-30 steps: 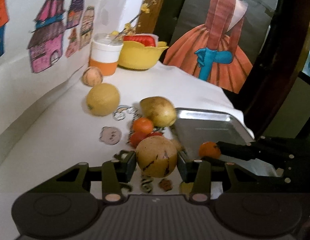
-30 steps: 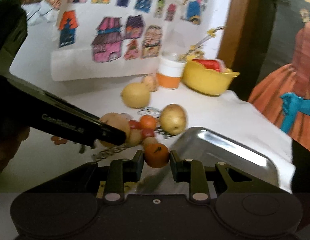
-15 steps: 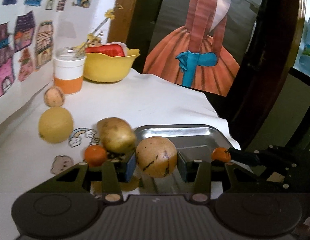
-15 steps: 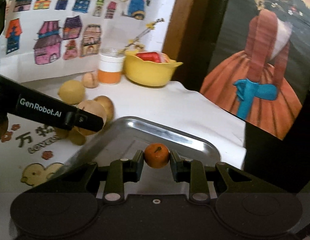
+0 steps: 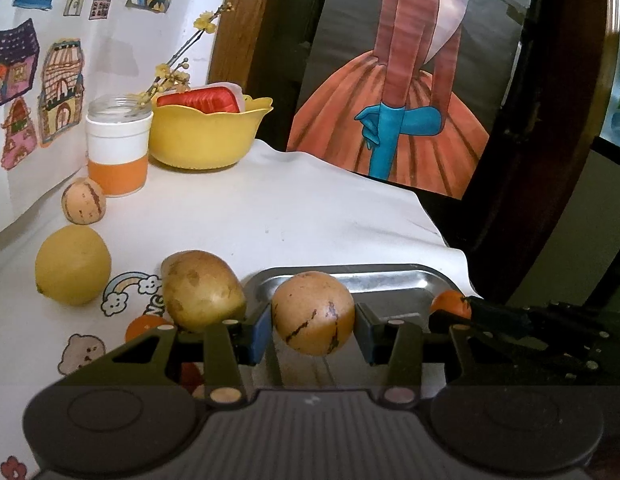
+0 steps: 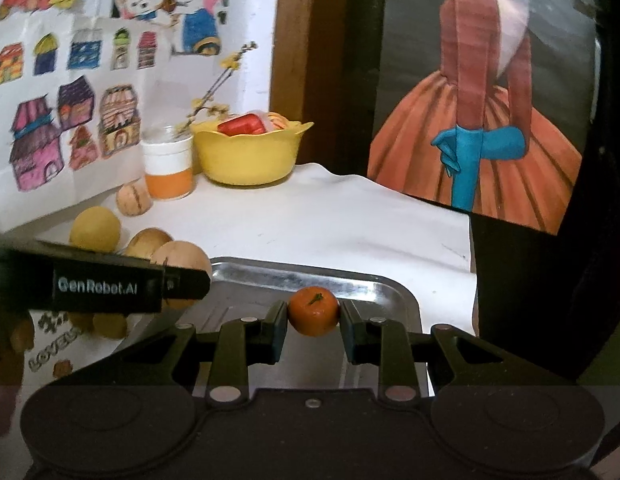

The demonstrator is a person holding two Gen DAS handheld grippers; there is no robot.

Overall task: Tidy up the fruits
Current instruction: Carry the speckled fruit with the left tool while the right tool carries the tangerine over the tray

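Left gripper (image 5: 313, 330) is clamping the striped tan melon-like fruit (image 5: 313, 313) across its widest part, blue pads (image 5: 257, 332) pressing both flanks; the fruit looks near round, so no long axis to worry about. Right gripper (image 6: 314, 322) is pinching the small orange (image 6: 313, 310) between its two pads, stem facing up. Both fruits are hanging over the steel tray (image 5: 390, 280), not resting on it as far as I can tell; height above the floor of the tray isn't readable from either wrist view. The relation that matters: tray is sitting directly below and ahead of both sets of fingers, striped fruit over its near-left part, orange over the right side, well apart from each other. My read: next move is a straight lowering for each, no sideways travel needed. Remaining fruit is lying left of the tray on the white cloth (image 5: 302, 216): potato-shaped yellow fruit (image 5: 202, 290) just beside the tray's left rim, lemon-yellow round fruit (image 5: 73, 265) further left, closer to the left gripper.
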